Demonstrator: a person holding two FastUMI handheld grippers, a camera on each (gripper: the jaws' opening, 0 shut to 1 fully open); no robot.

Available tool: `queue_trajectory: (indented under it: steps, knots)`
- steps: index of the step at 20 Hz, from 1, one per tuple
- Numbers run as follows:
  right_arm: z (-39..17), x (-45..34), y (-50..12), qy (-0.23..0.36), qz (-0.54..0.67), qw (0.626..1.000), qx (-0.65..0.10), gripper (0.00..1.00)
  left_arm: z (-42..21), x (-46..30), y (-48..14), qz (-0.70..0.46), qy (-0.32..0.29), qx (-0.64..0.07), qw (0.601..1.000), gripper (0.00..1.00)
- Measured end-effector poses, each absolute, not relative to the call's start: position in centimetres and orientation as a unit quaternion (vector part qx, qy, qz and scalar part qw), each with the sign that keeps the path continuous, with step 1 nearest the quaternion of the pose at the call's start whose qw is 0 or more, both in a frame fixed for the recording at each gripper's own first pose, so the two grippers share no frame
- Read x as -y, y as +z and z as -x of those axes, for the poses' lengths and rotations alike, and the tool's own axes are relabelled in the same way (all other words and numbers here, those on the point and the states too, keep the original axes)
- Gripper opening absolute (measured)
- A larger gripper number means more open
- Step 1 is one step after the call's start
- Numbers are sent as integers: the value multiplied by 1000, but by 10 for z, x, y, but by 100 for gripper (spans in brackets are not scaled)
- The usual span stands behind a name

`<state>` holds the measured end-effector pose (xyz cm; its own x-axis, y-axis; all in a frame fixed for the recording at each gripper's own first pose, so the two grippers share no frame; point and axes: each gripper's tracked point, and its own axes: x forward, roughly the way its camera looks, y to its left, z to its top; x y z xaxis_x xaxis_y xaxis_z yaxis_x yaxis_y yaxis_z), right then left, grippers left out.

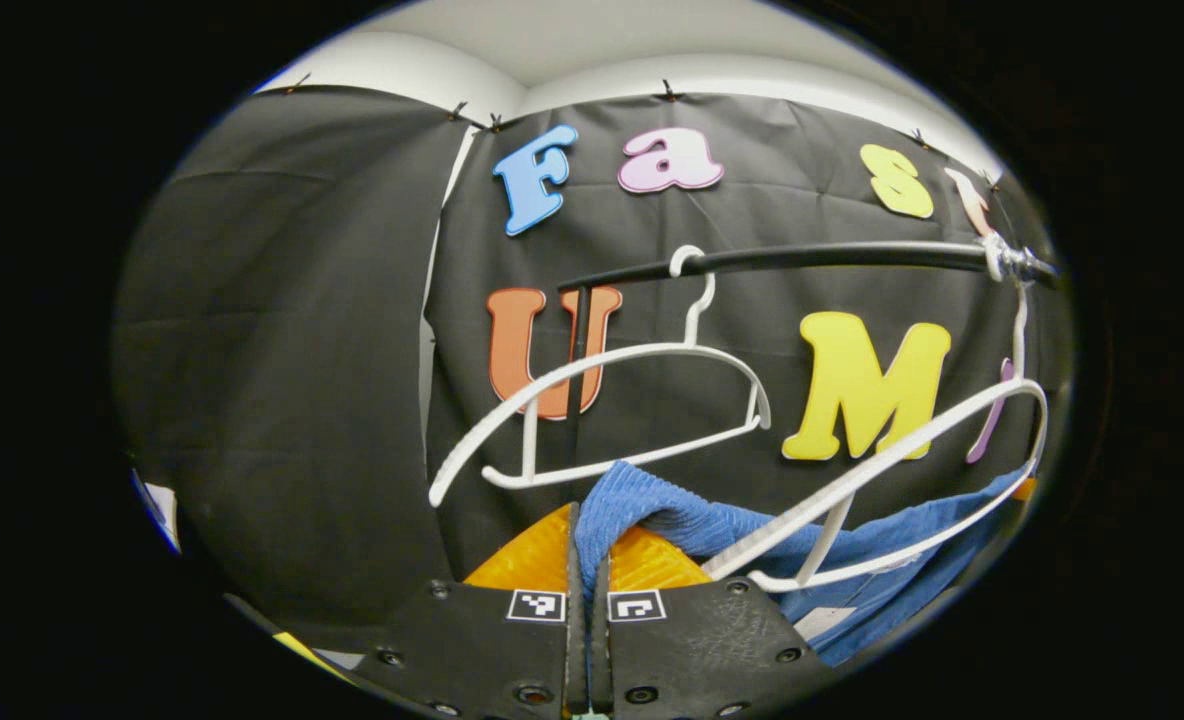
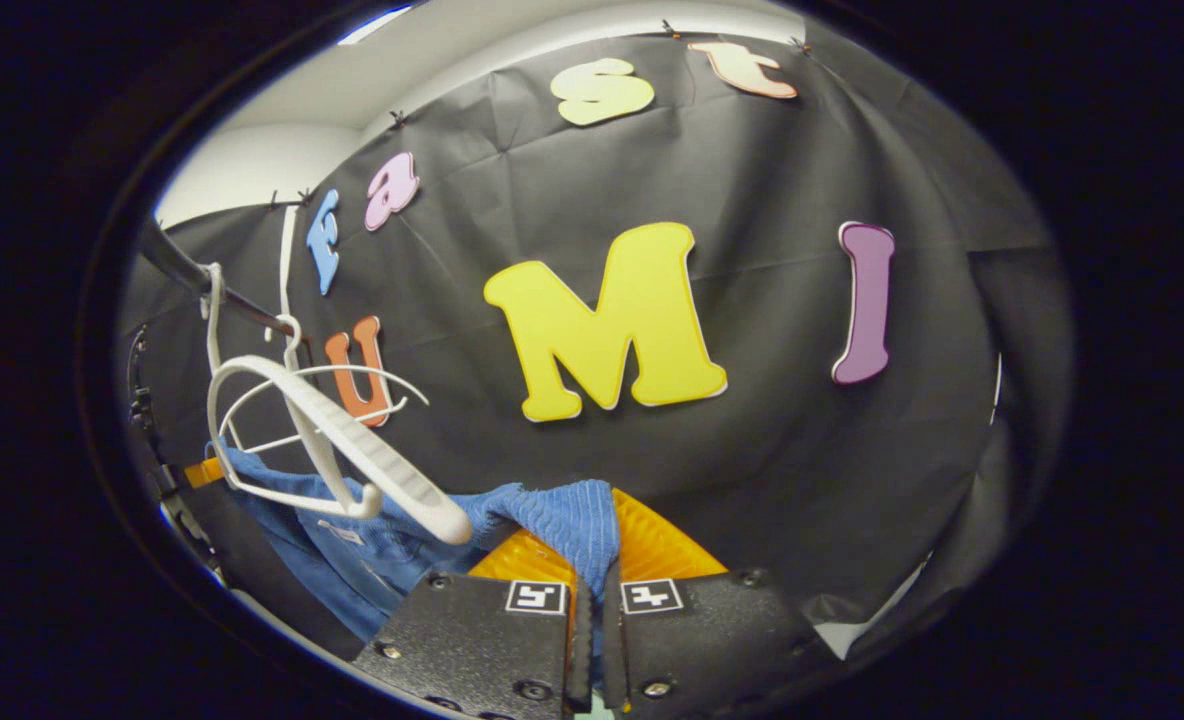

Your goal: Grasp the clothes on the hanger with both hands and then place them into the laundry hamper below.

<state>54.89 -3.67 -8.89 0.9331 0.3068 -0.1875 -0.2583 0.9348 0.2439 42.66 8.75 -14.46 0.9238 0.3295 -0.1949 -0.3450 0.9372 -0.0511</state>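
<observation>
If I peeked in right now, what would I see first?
A bright blue garment stretched low between both grippers: the left gripper pinches one end, the right gripper the other. Above it, two white hangers dangle from a black rail, the nearer hanger tilted over the cloth.

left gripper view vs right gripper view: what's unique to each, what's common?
Left gripper view alone: the rail's metal end fitting and an upright black pole behind the far hanger.

Right gripper view alone: the other claw's dark body at the left edge.

Both: two white hangers on the black rail, and the blue garment pinched in each view's own shut claw, left and right.
</observation>
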Motion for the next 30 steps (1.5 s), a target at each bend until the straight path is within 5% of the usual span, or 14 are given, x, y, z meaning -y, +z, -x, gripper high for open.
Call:
queue_trajectory:
  steps: [11,30]
  knots:
    - [-494,-1,-157,148,-81,971,-170,7,-377,-85,-223,14,154,-175,972,1]
    - [-354,-141,-153,224,-37,958,-174,7,-318,68,-211,-1,-51,-167,985,2]
